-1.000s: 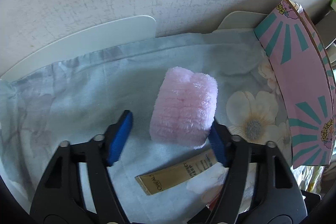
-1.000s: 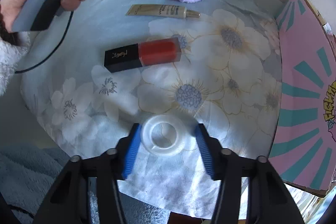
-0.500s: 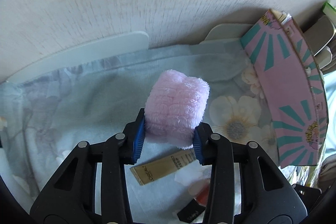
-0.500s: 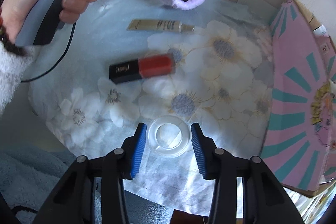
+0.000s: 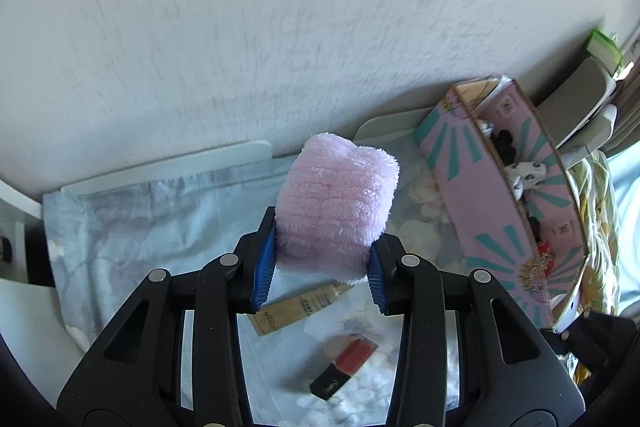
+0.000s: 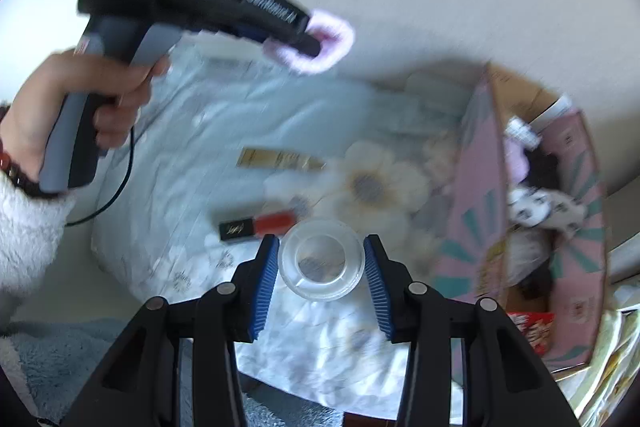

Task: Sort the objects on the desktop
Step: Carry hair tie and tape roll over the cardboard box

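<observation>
My left gripper (image 5: pixel 320 267) is shut on a fluffy pink band (image 5: pixel 336 207) and holds it up above the flowered cloth; it also shows in the right wrist view (image 6: pixel 320 43), where the pink band (image 6: pixel 332 39) hangs in its jaws. My right gripper (image 6: pixel 322 275) is shut on a clear plastic tape ring (image 6: pixel 322 261), lifted off the cloth. A gold tube (image 5: pixel 300 307) (image 6: pixel 280 159) and a red lipstick with black cap (image 5: pixel 344 367) (image 6: pixel 256 225) lie on the cloth.
A pink-and-teal cardboard box (image 5: pixel 500 211) (image 6: pixel 532 211) stands open at the right with small items inside. The flowered cloth (image 6: pixel 200 131) covers the table. A white wall (image 5: pixel 280 27) is behind. A white board (image 5: pixel 160 167) leans at the back.
Both grippers closed on their objects and lifted: the left raised the pink band, the right raised the clear ring off the cloth. Both views now look toward the box.
</observation>
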The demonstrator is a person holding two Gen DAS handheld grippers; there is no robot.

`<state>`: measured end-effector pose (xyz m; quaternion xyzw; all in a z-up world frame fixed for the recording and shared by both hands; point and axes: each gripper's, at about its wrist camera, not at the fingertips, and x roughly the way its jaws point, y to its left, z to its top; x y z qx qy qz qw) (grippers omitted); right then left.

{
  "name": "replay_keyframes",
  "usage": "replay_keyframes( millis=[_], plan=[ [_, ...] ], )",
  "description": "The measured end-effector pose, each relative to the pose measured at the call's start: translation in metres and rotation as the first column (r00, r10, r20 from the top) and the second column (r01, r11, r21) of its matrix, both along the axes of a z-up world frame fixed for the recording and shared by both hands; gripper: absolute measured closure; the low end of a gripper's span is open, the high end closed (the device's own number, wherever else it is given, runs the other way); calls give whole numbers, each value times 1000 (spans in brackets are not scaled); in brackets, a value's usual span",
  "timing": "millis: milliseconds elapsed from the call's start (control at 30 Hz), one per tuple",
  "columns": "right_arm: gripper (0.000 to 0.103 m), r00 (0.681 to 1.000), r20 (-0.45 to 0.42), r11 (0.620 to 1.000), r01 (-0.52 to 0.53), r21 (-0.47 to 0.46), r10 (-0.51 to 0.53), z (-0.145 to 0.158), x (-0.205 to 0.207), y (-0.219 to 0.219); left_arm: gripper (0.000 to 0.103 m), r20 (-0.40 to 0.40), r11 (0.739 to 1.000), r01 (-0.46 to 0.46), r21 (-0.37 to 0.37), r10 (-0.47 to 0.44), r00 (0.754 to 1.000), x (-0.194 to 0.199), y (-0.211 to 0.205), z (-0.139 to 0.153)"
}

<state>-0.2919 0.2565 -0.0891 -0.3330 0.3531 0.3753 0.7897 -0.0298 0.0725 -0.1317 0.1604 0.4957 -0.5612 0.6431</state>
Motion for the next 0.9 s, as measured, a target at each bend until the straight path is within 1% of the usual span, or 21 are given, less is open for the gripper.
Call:
replay_keyframes(
  millis=[67,233,267,467,567,700,900],
  plan=[
    [63,1000,23,1000,-2,13,1,12,4,-2,67,5,1000,-3,-15,3,1000,-6,-2,10],
    [63,999,41,998,1,58,-3,41,16,-11,67,4,999,2,-47,-2,1000,-15,-3,32],
    [63,996,49,996,-79,50,76,43,9,-4,67,2,999,4,-51,-4,1000,-18,-4,36],
    [63,997,50,993,-58,106,53,66,28,-18,67,-13,996,47,-79,-48,999,-43,-19,56],
    [63,997,53,991,-56,125,50,75,36,-26,67,-39,992,76,-102,-81,996,-60,-31,67],
    [63,998,50,991,-41,129,35,82,49,-34,67,-31,986,117,-120,-121,992,-85,-50,81],
    [63,999,39,992,-22,125,18,88,69,-46,67,-27,980,152,-128,-157,987,-112,-80,89]
  ],
)
